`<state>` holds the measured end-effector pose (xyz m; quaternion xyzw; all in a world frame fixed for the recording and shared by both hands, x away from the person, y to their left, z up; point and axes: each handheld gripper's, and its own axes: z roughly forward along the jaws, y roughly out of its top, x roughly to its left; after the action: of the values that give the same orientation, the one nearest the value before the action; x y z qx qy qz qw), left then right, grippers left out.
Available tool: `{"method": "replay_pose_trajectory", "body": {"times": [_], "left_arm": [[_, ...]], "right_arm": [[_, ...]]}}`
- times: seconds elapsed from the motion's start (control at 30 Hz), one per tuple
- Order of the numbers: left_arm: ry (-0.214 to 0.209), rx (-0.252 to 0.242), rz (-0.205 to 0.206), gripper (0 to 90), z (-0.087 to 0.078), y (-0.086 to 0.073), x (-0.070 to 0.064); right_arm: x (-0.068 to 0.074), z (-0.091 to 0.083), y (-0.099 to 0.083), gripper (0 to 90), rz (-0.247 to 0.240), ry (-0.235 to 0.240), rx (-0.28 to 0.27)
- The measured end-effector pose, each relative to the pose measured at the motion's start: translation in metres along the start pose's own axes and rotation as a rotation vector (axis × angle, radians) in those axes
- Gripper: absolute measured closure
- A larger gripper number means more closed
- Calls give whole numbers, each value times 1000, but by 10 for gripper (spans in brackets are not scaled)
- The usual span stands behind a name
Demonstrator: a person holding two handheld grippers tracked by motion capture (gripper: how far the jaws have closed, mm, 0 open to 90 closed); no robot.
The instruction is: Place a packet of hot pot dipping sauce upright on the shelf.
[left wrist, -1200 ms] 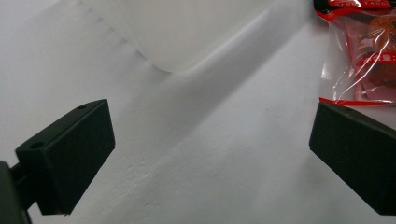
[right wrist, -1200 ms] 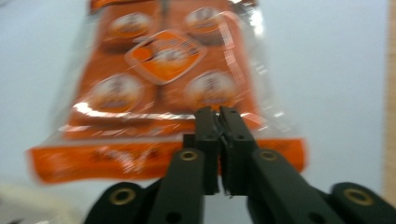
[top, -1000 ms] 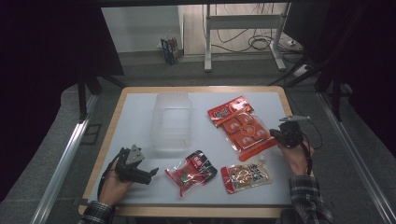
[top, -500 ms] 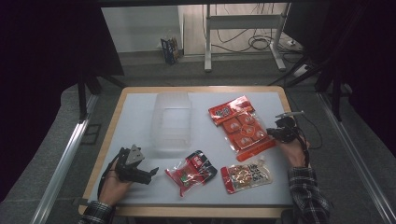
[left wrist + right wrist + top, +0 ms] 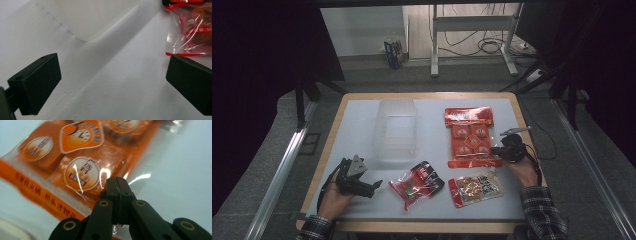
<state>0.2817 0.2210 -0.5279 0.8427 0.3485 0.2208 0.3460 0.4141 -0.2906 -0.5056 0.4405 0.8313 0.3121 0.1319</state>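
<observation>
- Two hand-held grippers are at work on the white surface (image 5: pixel 357 125).
- Lower left of the high view: the left hand-held gripper (image 5: pixel 374 185) rests with its jaws spread wide, nothing between them.
- Right of centre: the right hand-held gripper (image 5: pixel 495 151) is pinched tight on the lower right corner of the large red plastic packet of round cakes (image 5: pixel 468 137).
- A clear plastic tub (image 5: pixel 396 131) sits centre; two smaller red snack pouches (image 5: pixel 417 183) lie below it.

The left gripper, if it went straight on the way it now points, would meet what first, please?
Probably the clear plastic box: it lies ahead of the open left gripper, with bare table between. The red snack bag sits off to one side.
</observation>
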Motion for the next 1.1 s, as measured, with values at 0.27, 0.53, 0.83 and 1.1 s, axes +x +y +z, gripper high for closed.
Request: {"method": "replay_pose_trajectory", "body": {"times": [0.27, 0.53, 0.83, 1.1], "left_arm": [[-15, -23, -26, 0, -1, 1, 2], [-15, -23, -29, 0, 0, 2, 2], [-15, -35, -42, 0, 0, 3, 3], [-18, -35, -43, 0, 1, 5, 2]], "right_arm": [[21, 3, -1, 886, -51, 72, 6], [53, 15, 9, 885, -137, 163, 23], [92, 38, 30, 884, -228, 209, 32], [113, 62, 49, 885, -224, 207, 7]]}}
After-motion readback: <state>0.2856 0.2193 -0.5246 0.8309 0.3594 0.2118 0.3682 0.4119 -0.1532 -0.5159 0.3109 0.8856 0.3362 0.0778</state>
